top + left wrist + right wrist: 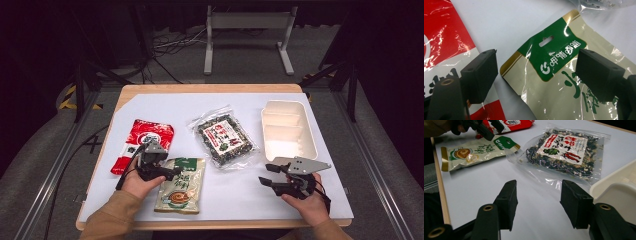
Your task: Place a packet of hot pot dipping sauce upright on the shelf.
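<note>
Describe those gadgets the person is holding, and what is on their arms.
Each hand holds a black two-jaw gripper: the left gripper and the right gripper. The jaws are blocky black pads on arms with brass-ringed holes. A grey three-cornered plate tops the right one, and a black cable trails from the left. The sleeves are tan.

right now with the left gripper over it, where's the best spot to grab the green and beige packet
Probably the green header end with the hang hole, at the packet's far edge. The packet lies flat on the white mat, and that header looks thin and empty. The left gripper, jaws open, already straddles it from above; tip down and pinch that edge.
</note>
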A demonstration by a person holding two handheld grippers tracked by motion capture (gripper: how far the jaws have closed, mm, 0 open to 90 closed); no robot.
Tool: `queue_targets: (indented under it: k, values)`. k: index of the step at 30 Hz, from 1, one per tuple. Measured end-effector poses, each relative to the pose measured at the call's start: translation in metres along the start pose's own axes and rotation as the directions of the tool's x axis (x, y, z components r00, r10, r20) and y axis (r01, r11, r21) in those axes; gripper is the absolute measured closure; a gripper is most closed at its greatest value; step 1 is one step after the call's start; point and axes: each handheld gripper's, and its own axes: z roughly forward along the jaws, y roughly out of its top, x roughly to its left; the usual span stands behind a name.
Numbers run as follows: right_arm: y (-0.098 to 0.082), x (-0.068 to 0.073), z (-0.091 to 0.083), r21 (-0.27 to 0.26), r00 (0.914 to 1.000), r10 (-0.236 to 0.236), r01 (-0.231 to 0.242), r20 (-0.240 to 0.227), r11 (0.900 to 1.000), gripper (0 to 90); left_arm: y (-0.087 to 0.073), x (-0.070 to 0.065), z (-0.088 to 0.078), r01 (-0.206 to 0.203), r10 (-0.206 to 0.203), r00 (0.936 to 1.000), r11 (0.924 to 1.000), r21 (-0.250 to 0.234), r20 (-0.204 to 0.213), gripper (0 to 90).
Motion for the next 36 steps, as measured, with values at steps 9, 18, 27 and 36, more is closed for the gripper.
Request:
queue_targets:
  k: [9,18,27,36]
  values:
    - [0.000,0.002,0.002,0.009,0.9999,-0.002,0.002,-0.016,1.000,46.2,0.000,0.000,0.002,0.014,-0.015,0.9998,0.9993,0.033,0.012,25.3]
    - [0.000,0.003,0.003,0.010,0.9997,-0.004,0.004,-0.022,1.000,45.7,0.001,-0.003,0.001,0.004,-0.004,1.0000,0.9977,0.068,0.000,34.7]
    - [0.000,0.004,0.005,0.014,0.9995,-0.007,0.008,-0.032,1.000,45.0,0.002,-0.012,0.003,-0.058,0.067,0.9934,0.9934,0.099,-0.093,49.4]
    - [0.001,0.005,0.007,0.015,0.9992,-0.011,0.012,-0.039,1.000,44.5,0.003,-0.014,0.001,-0.026,0.036,0.9946,0.9943,0.103,-0.097,67.5]
